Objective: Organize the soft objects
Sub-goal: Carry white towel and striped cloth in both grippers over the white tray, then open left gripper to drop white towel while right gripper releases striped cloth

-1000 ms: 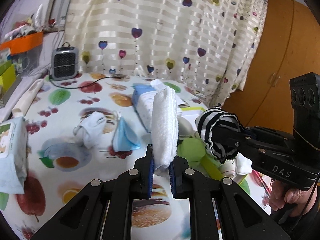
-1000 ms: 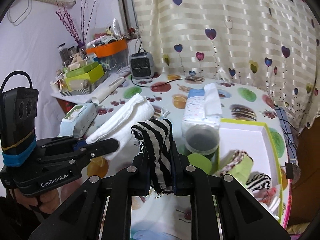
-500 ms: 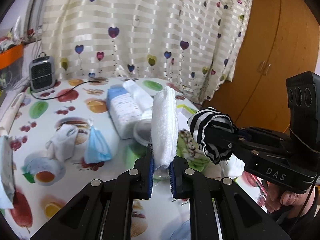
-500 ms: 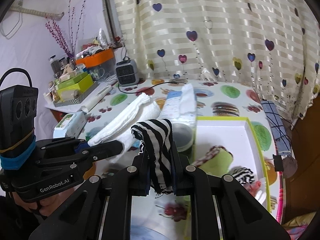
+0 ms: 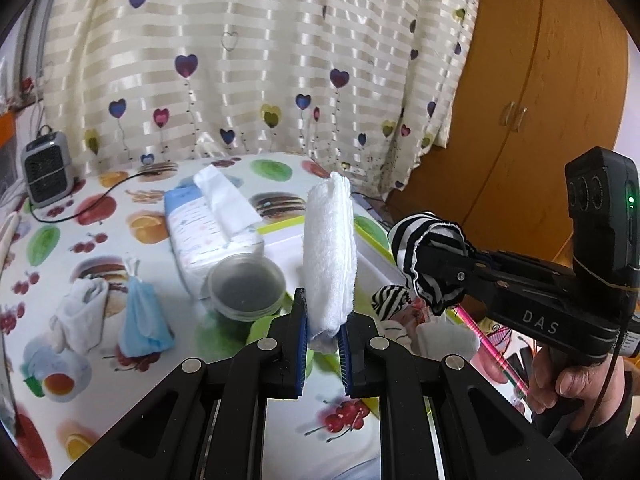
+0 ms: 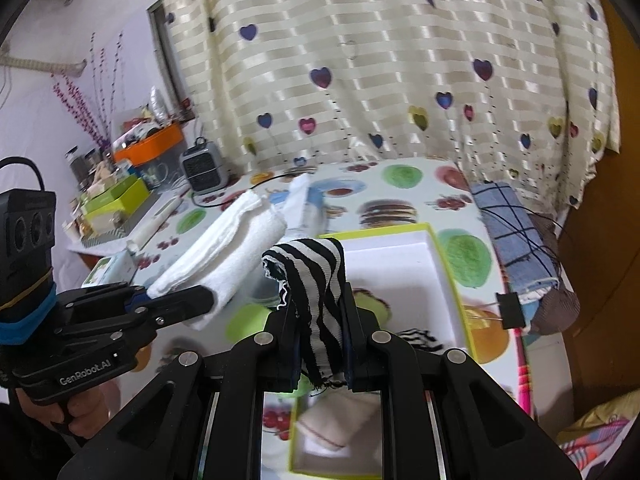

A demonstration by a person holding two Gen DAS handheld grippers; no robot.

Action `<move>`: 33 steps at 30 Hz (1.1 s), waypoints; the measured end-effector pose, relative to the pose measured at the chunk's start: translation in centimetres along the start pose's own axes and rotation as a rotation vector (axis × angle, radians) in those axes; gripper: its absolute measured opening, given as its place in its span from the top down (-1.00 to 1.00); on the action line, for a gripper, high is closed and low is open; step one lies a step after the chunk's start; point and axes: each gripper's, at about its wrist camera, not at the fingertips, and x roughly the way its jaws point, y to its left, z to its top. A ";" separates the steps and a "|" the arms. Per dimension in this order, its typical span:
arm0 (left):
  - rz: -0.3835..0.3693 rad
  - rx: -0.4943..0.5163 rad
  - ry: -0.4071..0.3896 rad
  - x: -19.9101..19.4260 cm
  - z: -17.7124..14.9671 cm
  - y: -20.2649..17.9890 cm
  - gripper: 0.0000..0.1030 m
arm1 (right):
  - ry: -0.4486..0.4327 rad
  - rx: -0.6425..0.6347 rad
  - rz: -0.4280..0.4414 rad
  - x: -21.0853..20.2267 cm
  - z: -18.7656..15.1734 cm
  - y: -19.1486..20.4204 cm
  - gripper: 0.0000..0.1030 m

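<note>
My left gripper (image 5: pixel 323 322) is shut on a folded white towel (image 5: pixel 330 252) that stands upright between its fingers; the towel also shows in the right wrist view (image 6: pixel 228 256). My right gripper (image 6: pixel 320 338) is shut on a black-and-white striped cloth (image 6: pixel 316 280), which shows in the left wrist view (image 5: pixel 428 256) too. Both are held above a white box with a lime-green rim (image 6: pixel 444 264). In the box lie a striped roll (image 5: pixel 390 300), a green roll (image 6: pixel 370 304) and a white roll (image 6: pixel 340 420).
On the fruit-print table stand a tissue pack (image 5: pixel 212 224), a round plastic tub (image 5: pixel 246 286), a blue cloth (image 5: pixel 142 320), a white cloth (image 5: pixel 84 312) and a small heater (image 5: pixel 46 172). A blue checked cloth (image 6: pixel 516 248) hangs at the right edge. Clutter lines the far left.
Both grippers have moved right with their cloths, from over the table's middle to over the box. The grips have not changed.
</note>
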 end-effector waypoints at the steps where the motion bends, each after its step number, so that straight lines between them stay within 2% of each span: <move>1: -0.001 0.001 0.004 0.3 0.1 -0.1 0.76 | 0.001 0.009 -0.005 0.1 0.0 -0.4 0.69; 16: -0.017 0.020 0.066 5.0 1.4 -1.7 0.76 | 0.060 0.095 -0.049 3.8 0.1 -6.0 0.69; 25: -0.012 0.014 0.097 8.0 2.5 -2.2 0.76 | 0.106 0.109 -0.072 6.2 0.2 -7.3 0.65; 27: -0.007 0.013 0.101 8.8 2.8 -2.2 0.76 | 0.113 0.104 -0.083 6.6 0.3 -7.4 0.58; 32: 0.000 0.017 0.125 10.4 3.1 -2.3 0.75 | 0.123 0.085 -0.099 7.1 0.3 -7.4 0.20; 33: -0.001 0.018 0.127 10.5 3.1 -2.3 0.75 | 0.124 0.082 -0.101 7.2 0.2 -7.3 0.18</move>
